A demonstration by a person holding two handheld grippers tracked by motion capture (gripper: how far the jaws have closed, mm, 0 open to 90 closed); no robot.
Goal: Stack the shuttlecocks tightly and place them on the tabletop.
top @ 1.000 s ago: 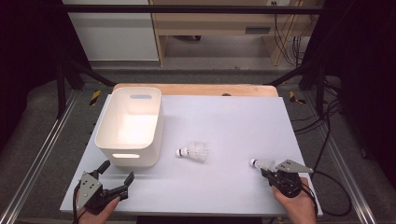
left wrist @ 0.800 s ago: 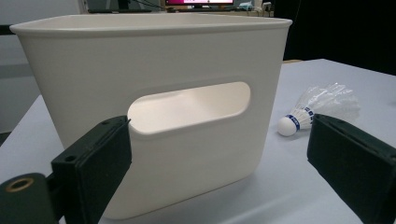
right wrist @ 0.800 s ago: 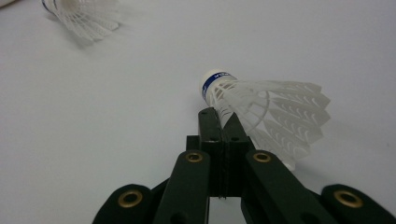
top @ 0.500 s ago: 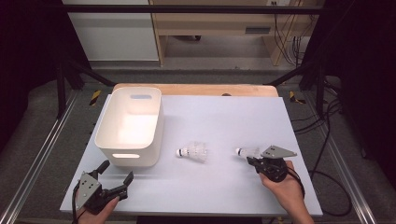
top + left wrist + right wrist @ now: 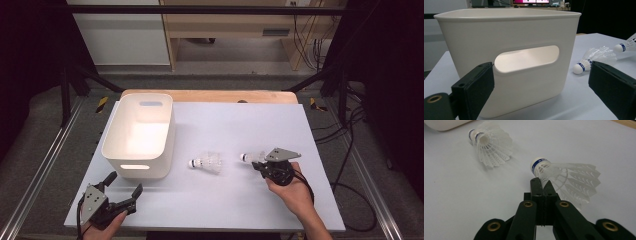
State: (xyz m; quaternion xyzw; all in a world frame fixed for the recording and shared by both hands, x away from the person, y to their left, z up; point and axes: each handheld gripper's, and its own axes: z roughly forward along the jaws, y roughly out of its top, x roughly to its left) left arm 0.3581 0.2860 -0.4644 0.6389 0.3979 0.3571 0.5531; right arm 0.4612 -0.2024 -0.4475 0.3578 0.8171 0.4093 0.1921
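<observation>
From the high view, my right hand-held gripper (image 5: 258,164) sits over the right half of the desk (image 5: 320,200), its jaws pinched tight on the skirt of a shuttlecock (image 5: 251,157) whose white cork points left toward the middle. A second shuttlecock (image 5: 206,162) lies on the desk between that one and the white bin (image 5: 112,145), just beside the bin's near right corner. Down at the near left edge, my left hand-held gripper (image 5: 122,187) is spread wide, holding nothing, pointing toward the bin. In the left gripper view, my two black jaws stand far apart at either side, and the bin (image 5: 506,32) looms right in front with its oval handle slot facing me; past its right side the loose shuttlecock (image 5: 589,61) lies on the desk, and the held one's cork (image 5: 621,47) peeks in at the right edge. In the right gripper view, my jaws are clamped together on the feathers of the held shuttlecock (image 5: 564,178), blue-banded cork up and left, while the other shuttlecock (image 5: 490,147) rests farther off, near the bin's rounded corner (image 5: 444,124).
</observation>
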